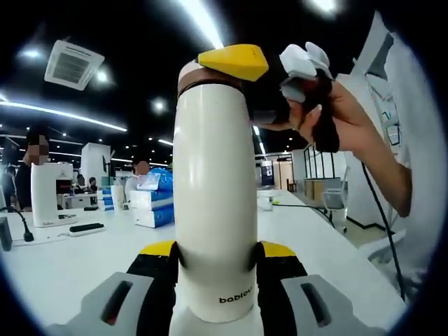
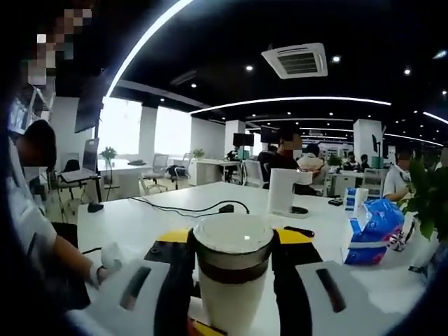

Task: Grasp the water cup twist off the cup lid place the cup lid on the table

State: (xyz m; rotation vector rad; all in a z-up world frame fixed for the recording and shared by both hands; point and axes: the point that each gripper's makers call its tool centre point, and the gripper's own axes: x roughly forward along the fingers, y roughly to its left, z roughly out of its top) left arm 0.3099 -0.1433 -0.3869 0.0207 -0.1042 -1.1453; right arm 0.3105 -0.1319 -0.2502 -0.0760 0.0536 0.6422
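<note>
Water cup (image 1: pixel 213 203) base cut off at frame bottom in left gripper view, cup lid (image 1: pixel 210 78) partly hidden behind right claw (image 1: pixel 241 66), cup body in right gripper view hidden below lid (image 2: pixel 233 241), distant tabletop (image 2: pixel 140 220) items too small to identify

Water cup (image 1: pixel 213 203) cream-white, dark brown band; tongs (image 1: pixel 217 269) black, yellow-tipped; table (image 1: pixel 63 262) white.

Bare table (image 2: pixel 140 220) left; tissue pack (image 2: pixel 371 234), cable (image 2: pixel 189 208) obstruct.
</note>
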